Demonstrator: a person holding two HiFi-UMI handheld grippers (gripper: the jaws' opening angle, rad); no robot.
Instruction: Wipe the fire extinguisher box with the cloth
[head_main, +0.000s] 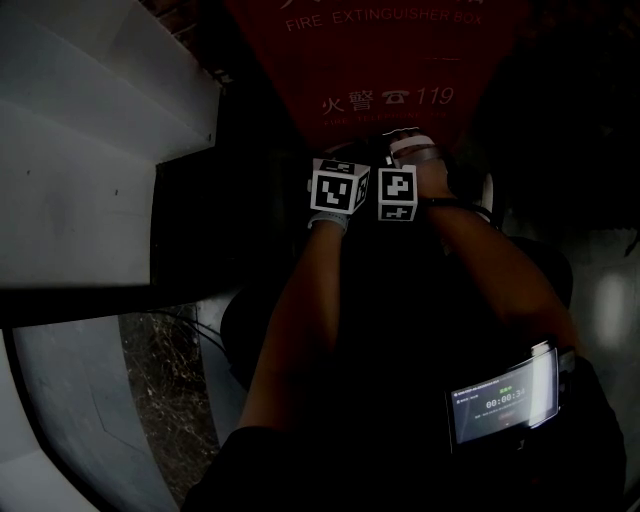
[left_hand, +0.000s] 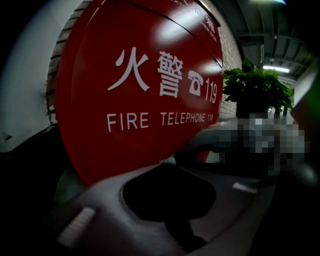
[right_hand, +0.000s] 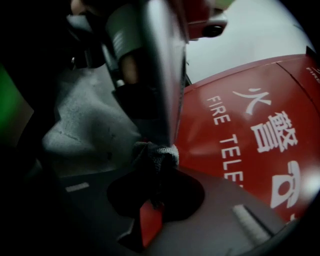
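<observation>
The red fire extinguisher box (head_main: 380, 60) with white lettering fills the top of the head view. Both grippers are held side by side at its lower front, marker cubes facing me. My right gripper (right_hand: 157, 151) is shut on a bunched grey knitted cloth (right_hand: 162, 156), whose wad lies against the edge of the box (right_hand: 240, 145). My left gripper (left_hand: 167, 163) points at the box's front (left_hand: 100, 75), just short of it. Its jaws look closed together with nothing clearly between them. In the head view the left gripper (head_main: 338, 168) and right gripper (head_main: 400, 165) have their jaws hidden behind the cubes.
White angled panels (head_main: 90, 150) rise at the left, with a speckled floor (head_main: 165, 370) below. A brick wall (left_hand: 55, 65) backs the box. A potted plant (left_hand: 255, 87) stands to its right. A lit screen (head_main: 500, 400) sits on the right forearm.
</observation>
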